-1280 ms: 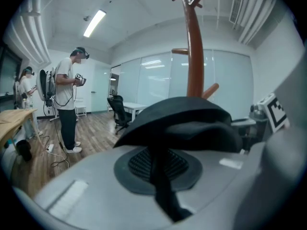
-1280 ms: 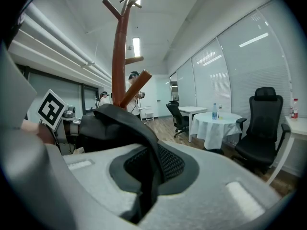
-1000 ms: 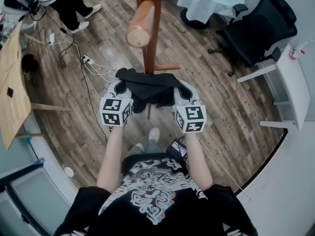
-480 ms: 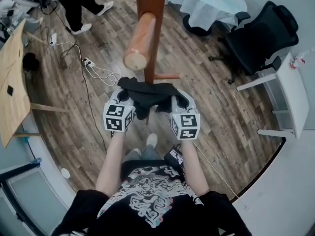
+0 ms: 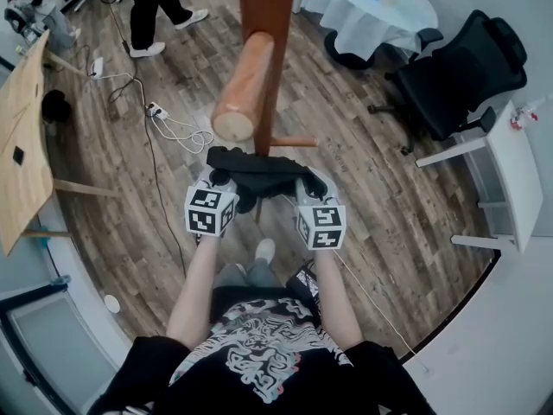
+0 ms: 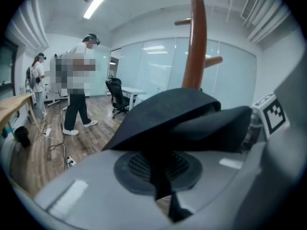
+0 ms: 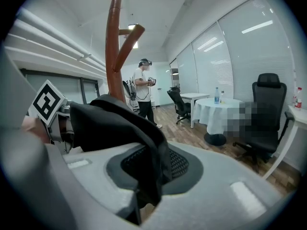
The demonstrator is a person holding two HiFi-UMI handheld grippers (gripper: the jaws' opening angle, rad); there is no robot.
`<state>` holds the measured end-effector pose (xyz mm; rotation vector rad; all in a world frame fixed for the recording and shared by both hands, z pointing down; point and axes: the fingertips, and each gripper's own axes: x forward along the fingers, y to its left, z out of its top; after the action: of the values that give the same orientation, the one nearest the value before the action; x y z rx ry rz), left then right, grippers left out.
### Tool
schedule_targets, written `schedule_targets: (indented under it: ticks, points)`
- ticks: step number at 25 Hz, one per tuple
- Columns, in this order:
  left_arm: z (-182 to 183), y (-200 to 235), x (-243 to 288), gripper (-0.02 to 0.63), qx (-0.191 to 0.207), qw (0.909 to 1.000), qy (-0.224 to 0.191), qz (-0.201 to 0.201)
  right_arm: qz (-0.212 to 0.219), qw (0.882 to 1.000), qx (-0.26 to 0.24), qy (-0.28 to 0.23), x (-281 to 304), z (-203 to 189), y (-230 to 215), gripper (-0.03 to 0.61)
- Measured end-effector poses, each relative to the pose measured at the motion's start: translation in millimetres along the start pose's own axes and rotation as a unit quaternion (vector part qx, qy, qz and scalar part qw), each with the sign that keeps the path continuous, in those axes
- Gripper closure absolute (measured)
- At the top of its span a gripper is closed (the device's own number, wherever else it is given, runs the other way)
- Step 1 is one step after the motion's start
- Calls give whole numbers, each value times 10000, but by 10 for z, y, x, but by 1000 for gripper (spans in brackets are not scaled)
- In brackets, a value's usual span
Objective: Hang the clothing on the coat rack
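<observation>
A black garment [image 5: 259, 169] is stretched between my two grippers, right in front of the brown coat rack pole [image 5: 268, 24]. It sits below the thick peg [image 5: 244, 89] and beside a thin lower peg [image 5: 294, 142]. My left gripper [image 5: 216, 178] is shut on the garment's left edge, with cloth [image 6: 182, 119] pinched over its pad. My right gripper [image 5: 307, 182] has just been opening its jaws. The cloth [image 7: 120, 128] still lies draped between them, over the dark pad, with a gap showing beneath.
A person [image 5: 160, 7] stands at the far left near cables and a power strip [image 5: 155, 109]. A wooden table [image 5: 22, 145] is at the left. A round white-clothed table [image 5: 371, 7], a black office chair [image 5: 458, 59] and a white desk [image 5: 510, 162] stand to the right.
Both grippers have sunk with the garment and drawn a little closer together in front of the pole. The person at the far left has stepped further away.
</observation>
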<state>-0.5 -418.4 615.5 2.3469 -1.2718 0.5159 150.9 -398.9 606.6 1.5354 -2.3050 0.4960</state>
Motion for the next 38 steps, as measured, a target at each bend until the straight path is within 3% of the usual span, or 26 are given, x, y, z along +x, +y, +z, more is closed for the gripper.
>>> schedule_targets:
  ticks: [4, 11, 35, 38]
  points:
    - [-92, -27, 23, 609, -157, 9998, 127, -46, 65, 10000, 13, 65, -10, -81, 32, 492]
    - [-177, -134, -45, 512, -104, 9993, 270, -233, 62, 9999, 24, 88, -98, -137, 111, 488]
    - [-214, -392, -688, 506, 29, 9991, 22, -415, -101, 9999, -6, 95, -685, -263, 478, 485]
    - [-181, -405, -777, 506, 32, 9990, -55, -439, -27, 9999, 63, 104, -739, -282, 556, 442]
